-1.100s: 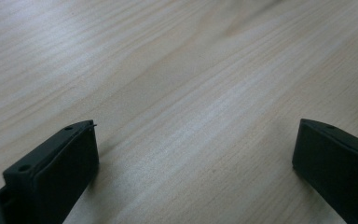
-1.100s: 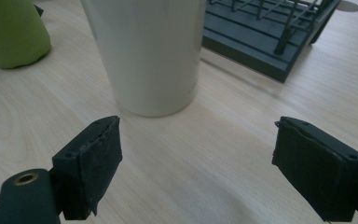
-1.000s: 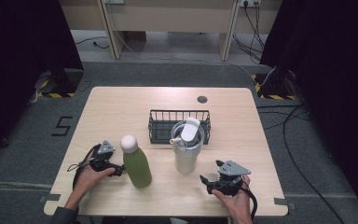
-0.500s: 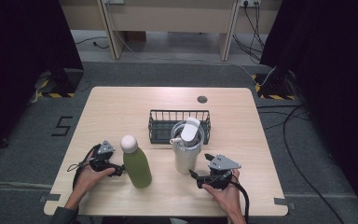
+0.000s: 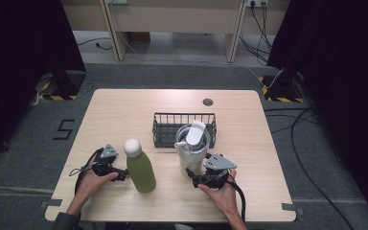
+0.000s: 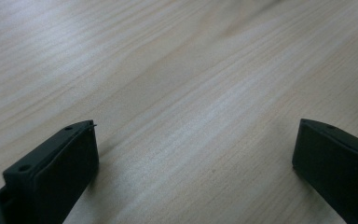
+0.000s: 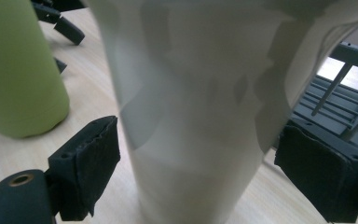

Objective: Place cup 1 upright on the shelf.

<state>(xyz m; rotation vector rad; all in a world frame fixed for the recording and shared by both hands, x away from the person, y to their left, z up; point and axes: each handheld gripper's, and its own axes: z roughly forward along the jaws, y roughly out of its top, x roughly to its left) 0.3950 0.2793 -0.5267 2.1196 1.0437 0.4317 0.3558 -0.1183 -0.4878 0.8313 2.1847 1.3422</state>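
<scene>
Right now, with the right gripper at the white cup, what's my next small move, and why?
Probably close the right gripper on the white cup. Its jaws have just been opening and now stand either side of the cup's lower body, pads not yet pressing. The cup stands upright in front of the basket, so a level squeeze should hold.

In the right gripper view, the white tumbler [image 7: 200,107] was blurred, its top and base cut off. The green bottle [image 7: 18,70] ran past the frame's left and top edges, and the wire basket [image 7: 335,93] past its right.

A mark like the numeral "5" [image 5: 65,129] stands on the floor.
</scene>
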